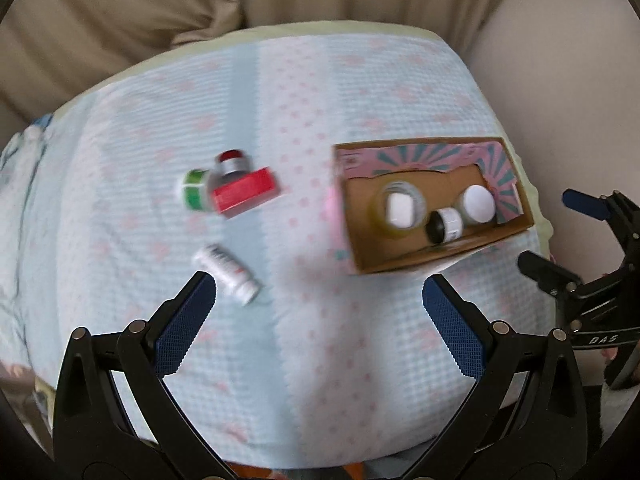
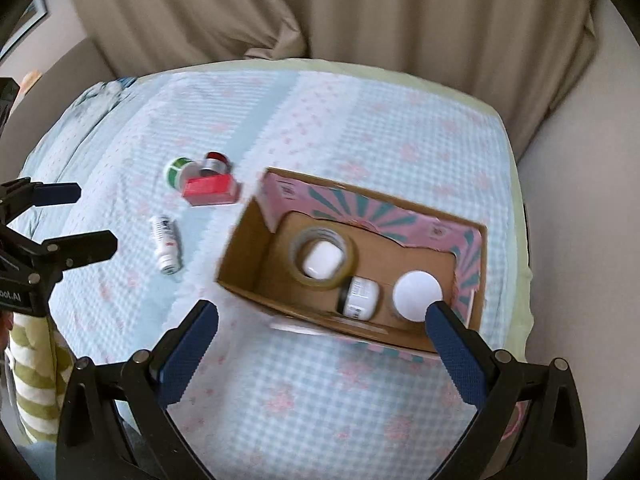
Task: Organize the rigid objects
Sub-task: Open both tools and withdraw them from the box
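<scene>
An open cardboard box (image 1: 400,258) (image 2: 248,256) with pink patterned flaps sits on the cloth. Inside are a tape roll (image 1: 398,209) (image 2: 322,258) with a white case in its hole, a small white-labelled jar (image 1: 446,226) (image 2: 360,295) and a white-lidded jar (image 1: 478,203) (image 2: 416,291). Outside lie a white bottle (image 1: 230,274) (image 2: 166,244), a red box (image 1: 244,192) (image 2: 210,189), a green roll (image 1: 194,190) (image 2: 178,170) and a red-capped jar (image 1: 232,162) (image 2: 216,162). My left gripper (image 1: 320,292) is open, its left finger beside the white bottle. My right gripper (image 2: 322,318) is open above the box's near wall.
The objects lie on a light blue checked cloth (image 1: 312,92) (image 2: 320,120) with pink dots over a rounded surface. Beige curtains (image 1: 140,8) (image 2: 360,8) hang behind. A striped green sleeve (image 2: 32,380) shows at the left of the right wrist view.
</scene>
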### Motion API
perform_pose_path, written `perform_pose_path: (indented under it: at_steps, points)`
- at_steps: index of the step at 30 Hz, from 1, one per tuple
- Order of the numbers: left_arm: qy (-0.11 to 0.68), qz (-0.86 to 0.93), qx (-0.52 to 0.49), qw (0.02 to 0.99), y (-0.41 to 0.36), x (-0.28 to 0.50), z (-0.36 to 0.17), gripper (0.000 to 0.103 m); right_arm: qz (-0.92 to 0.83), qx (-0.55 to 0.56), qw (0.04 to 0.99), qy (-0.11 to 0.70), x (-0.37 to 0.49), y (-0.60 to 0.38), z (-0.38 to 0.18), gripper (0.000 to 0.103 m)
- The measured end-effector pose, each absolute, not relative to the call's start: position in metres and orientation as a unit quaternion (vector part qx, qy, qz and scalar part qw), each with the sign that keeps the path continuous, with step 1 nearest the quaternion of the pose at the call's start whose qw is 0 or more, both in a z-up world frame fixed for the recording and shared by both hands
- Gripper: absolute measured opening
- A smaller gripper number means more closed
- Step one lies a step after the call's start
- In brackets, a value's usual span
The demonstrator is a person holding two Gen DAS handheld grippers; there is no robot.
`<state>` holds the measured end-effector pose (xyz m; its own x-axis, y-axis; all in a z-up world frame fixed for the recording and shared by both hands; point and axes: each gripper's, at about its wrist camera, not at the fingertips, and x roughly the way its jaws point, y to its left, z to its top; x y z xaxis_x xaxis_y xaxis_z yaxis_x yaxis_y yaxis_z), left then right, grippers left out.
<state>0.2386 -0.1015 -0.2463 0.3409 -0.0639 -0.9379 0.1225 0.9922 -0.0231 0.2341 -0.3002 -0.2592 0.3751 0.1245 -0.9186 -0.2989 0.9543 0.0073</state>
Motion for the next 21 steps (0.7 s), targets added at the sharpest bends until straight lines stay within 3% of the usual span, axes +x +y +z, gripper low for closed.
perform_pose_path:
  at_steps: [12, 21]
  points:
    - [0.548, -0.027, -0.013, 0.836, 0.026, 0.214, -0.23, 0.103, 0.135, -0.041, 0.827, 0.544, 0.217, -0.206, -0.238, 0.103]
    - [0.553, -0.053, -0.026, 0.831, 0.107, 0.232, -0.24, 0.103, 0.072, 0.076, 0.81, 0.577, 0.236, -0.148, -0.246, 0.103]
